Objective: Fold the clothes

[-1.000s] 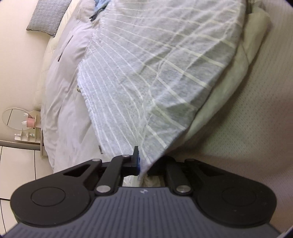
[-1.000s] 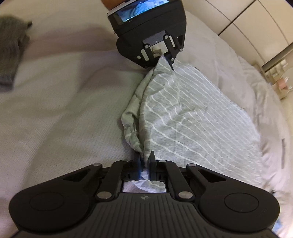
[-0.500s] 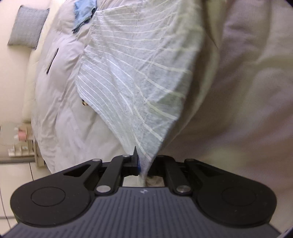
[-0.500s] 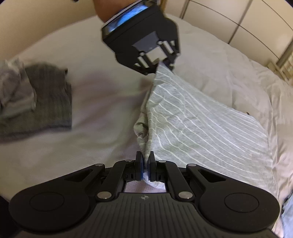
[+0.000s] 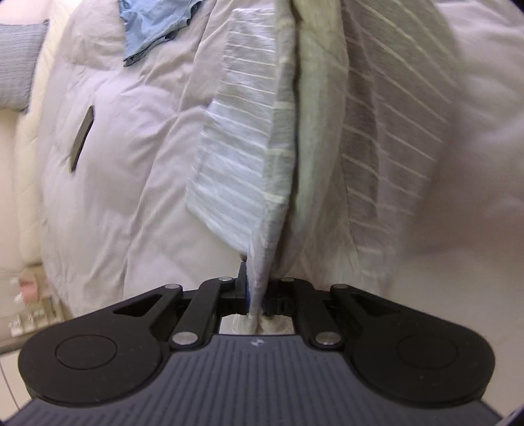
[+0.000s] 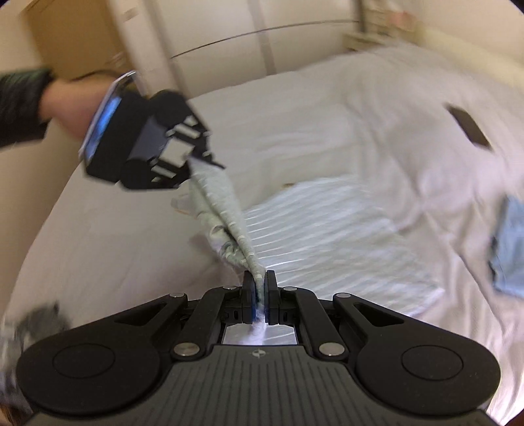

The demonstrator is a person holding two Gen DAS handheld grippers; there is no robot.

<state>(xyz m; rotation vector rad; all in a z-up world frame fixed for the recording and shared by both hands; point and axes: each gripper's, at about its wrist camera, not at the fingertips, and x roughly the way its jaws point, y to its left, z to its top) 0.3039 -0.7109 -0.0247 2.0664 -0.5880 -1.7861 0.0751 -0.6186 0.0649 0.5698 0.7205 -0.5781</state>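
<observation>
A grey shirt with thin white stripes [image 6: 327, 236] lies on the white bed, one edge lifted and pulled taut between my two grippers. My right gripper [image 6: 260, 285] is shut on one corner of that edge. My left gripper [image 6: 199, 164] is up and to the left in the right wrist view, shut on the other end. In the left wrist view the left gripper [image 5: 257, 291] pinches a bunched fold of the striped shirt [image 5: 239, 157], which hangs folded away from it.
A white duvet [image 5: 131, 164] covers the bed. A blue garment [image 5: 154, 26] lies further off, also seen at the right edge of the right wrist view [image 6: 511, 249]. A dark flat object [image 6: 468, 127] rests on the duvet. Grey clothes [image 6: 29, 327] lie at the left.
Both grippers have lifted and swung the shirt edge over, so the spread shirt is now doubled. The views have turned toward the wardrobe and headboard. Both grips held.
</observation>
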